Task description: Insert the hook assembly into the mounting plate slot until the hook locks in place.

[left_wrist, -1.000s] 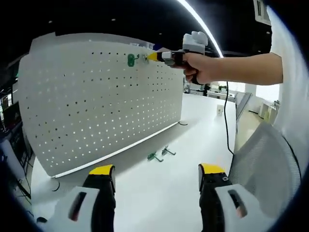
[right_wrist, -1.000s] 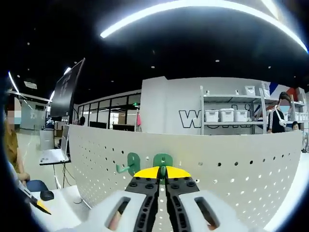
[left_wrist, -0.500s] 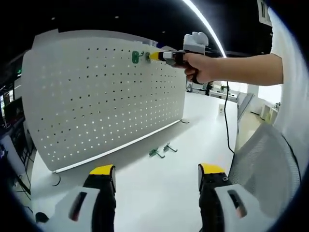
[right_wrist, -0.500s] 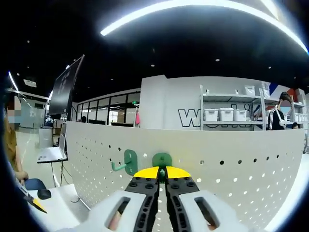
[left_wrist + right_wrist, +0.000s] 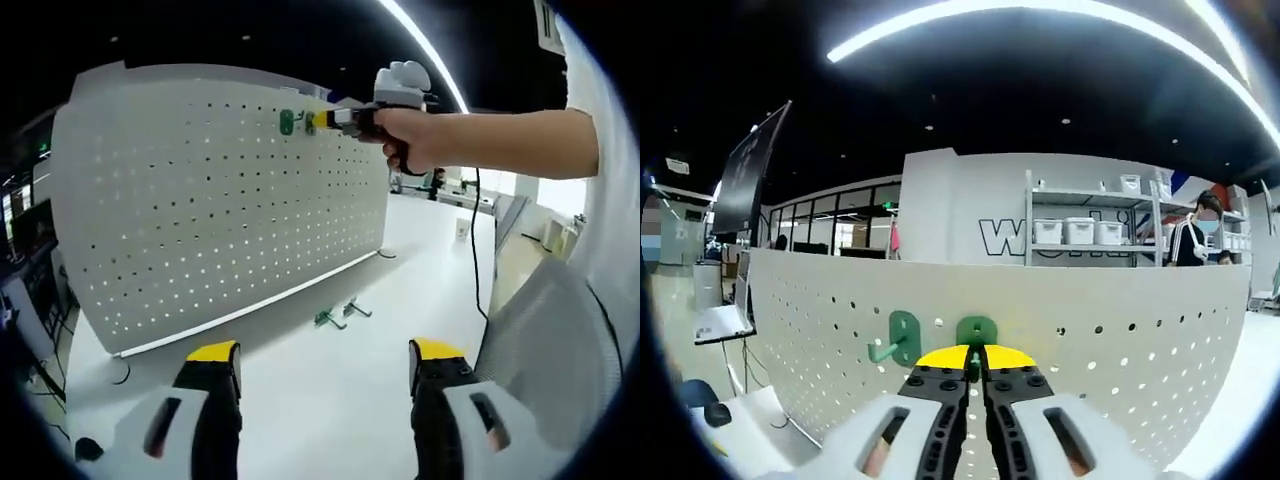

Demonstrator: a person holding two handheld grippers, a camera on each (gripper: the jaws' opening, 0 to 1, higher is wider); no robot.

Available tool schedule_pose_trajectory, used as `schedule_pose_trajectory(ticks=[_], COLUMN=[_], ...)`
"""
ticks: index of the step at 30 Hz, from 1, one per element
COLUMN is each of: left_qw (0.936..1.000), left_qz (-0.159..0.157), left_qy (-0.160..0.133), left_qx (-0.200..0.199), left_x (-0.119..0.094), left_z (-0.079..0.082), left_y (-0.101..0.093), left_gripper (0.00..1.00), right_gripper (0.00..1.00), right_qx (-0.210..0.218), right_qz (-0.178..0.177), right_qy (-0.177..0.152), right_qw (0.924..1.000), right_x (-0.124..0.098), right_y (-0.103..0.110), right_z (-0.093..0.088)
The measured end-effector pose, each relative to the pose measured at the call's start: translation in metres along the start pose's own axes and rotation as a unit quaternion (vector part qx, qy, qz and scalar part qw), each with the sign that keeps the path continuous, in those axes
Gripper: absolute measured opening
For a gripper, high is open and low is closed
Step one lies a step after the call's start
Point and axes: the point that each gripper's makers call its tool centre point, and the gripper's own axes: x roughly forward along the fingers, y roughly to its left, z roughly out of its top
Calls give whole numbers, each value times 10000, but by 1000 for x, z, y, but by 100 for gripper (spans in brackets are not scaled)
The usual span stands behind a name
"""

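Right gripper view: right gripper (image 5: 975, 352) pinches green hook (image 5: 977, 332) against pegboard (image 5: 1120, 340).

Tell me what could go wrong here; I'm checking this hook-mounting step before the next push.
The right gripper is shut on a green hook near the pegboard's top edge; a hard push could tip the freestanding board. Another green hook hangs close beside it and might get knocked. The spare hooks on the table could slip from view.
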Motion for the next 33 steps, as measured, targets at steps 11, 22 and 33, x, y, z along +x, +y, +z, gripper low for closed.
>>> schedule_pose_trajectory(ticks=[11,22,33], left_qw=[9999,9999,9999], left_qz=[-63,-66,-78], left_qy=[-149,-112,-66], left_qx=[-17,8,82], left_x=[2,2,4], left_z=[3,3,6], left_y=[-5,-5,-8], left_gripper=[68,68,68], right_gripper=[4,9,25], right_qx=[33,-27,-147], right_qz=[-183,74,870], right_qy=[154,141,-11], right_qw=[9997,9999,9961], right_x=[1,-2,-6], right_y=[3,7,20], right_z=[-3,-3,-4])
